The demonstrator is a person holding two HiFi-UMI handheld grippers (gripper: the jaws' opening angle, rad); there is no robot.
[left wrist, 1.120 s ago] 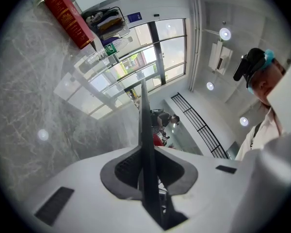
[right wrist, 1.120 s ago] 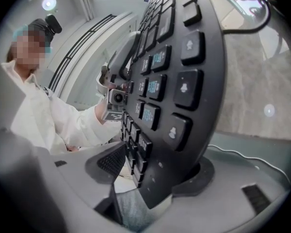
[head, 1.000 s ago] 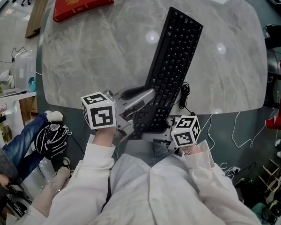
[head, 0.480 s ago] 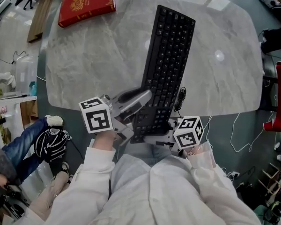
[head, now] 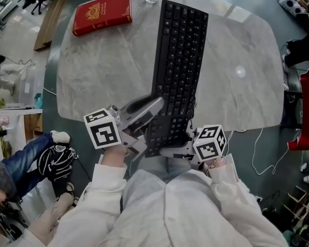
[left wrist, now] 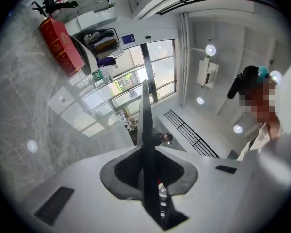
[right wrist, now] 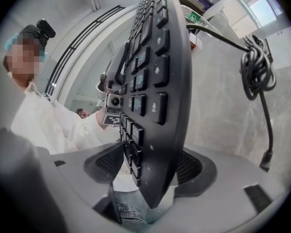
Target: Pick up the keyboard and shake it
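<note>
Bright, even indoor light with soft shadows. Round ceiling lamps (left wrist: 211,50) glare white in the left gripper view, and small reflections dot the glossy table (head: 108,66) in the head view, which is sharp. Both gripper views bend strongly and blacken at the corners. The keyboard (right wrist: 155,81) looks slightly soft near the right lens.

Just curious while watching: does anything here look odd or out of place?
The keyboard trails its cable, which is bunched in a knot near the held end. The plug end dangles loose, apparently connected to nothing.
</note>
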